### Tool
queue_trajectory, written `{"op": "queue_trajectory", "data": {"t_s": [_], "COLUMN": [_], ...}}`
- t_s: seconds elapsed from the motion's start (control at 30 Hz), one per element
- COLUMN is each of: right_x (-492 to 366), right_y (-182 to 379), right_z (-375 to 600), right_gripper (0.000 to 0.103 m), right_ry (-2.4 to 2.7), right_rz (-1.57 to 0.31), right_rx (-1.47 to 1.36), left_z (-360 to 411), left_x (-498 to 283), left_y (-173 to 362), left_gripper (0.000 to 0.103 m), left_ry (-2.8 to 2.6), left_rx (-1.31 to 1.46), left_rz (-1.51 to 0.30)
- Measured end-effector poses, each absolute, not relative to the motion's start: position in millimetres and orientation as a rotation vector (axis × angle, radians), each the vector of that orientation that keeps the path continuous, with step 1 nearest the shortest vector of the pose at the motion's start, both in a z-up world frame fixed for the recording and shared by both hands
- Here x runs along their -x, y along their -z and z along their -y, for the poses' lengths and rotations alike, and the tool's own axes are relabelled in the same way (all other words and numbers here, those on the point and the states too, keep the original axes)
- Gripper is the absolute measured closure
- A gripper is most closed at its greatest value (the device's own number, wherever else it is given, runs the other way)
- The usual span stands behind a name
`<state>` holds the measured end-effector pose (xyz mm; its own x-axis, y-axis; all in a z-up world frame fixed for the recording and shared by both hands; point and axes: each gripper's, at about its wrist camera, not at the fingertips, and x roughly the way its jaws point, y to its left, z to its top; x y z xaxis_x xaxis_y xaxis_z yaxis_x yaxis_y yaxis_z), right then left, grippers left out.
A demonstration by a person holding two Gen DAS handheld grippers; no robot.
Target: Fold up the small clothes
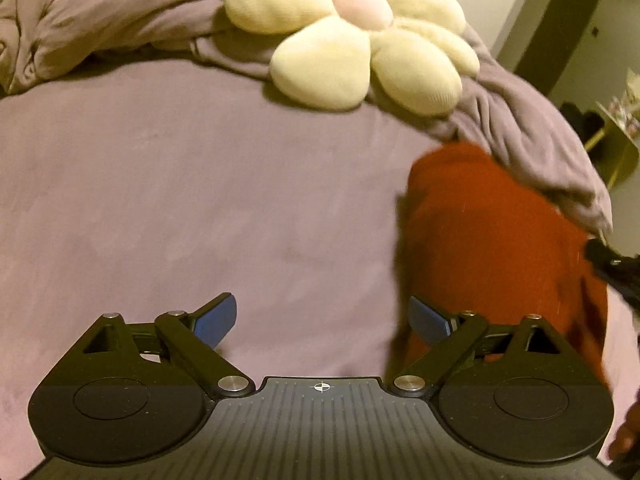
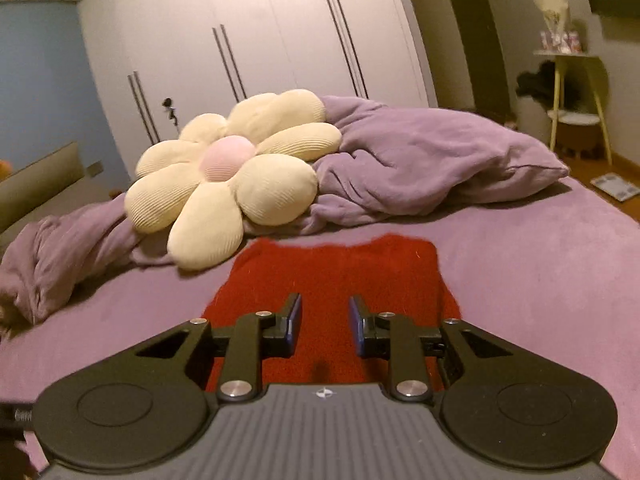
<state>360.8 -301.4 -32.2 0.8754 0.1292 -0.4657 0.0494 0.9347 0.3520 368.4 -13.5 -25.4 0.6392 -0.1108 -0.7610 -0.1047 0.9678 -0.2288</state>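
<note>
- A small red knitted garment (image 2: 332, 280) lies flat on the purple bed cover (image 2: 540, 280), straight ahead of and beneath my right tool (image 2: 325, 326).
- Right tool: fingers part-open, nothing between them.
- My left tool (image 1: 323, 322) gapes wide and empty; the garment sits off its right finger.
- It looks soft, light and floppy; I would pinch a near corner or hem.
</note>
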Motion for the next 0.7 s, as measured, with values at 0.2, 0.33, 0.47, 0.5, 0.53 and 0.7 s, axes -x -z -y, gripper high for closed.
{"op": "queue_trajectory", "data": {"t_s": [0.2,0.33,0.47,0.5,0.53,0.7], "right_x": [-407.8,-414.4,-404.6,-402.4,-400.7,-399.2], "right_y": [53.3,77.3,94.1,98.0,100.7,109.0], "right_z": [303.0,327.9,341.3,345.0,348.3,354.1], "right_gripper": [0.071,0.069,0.054,0.050,0.049,0.049], "right_ry": [0.000,0.100,0.124,0.130,0.135,0.145], "right_rz": [-0.549,-0.521,-0.454,-0.443,-0.437,-0.418], "right_rx": [-0.348,-0.367,-0.353,-0.362,-0.381,-0.403], "left_z": [49.4,79.3,94.7,96.7,98.2,101.6], "left_x": [-410.0,-424.6,-433.0,-435.0,-437.2,-439.6], "left_y": [30.4,38.0,45.0,47.3,49.6,58.1], "left_gripper": [0.006,0.005,0.002,0.000,0.000,0.000], "left_ry": [0.004,-0.006,-0.024,-0.023,-0.024,-0.038], "left_rx": [0.292,0.256,0.266,0.268,0.271,0.265], "left_rz": [-0.889,-0.843,-0.793,-0.789,-0.789,-0.775]}}
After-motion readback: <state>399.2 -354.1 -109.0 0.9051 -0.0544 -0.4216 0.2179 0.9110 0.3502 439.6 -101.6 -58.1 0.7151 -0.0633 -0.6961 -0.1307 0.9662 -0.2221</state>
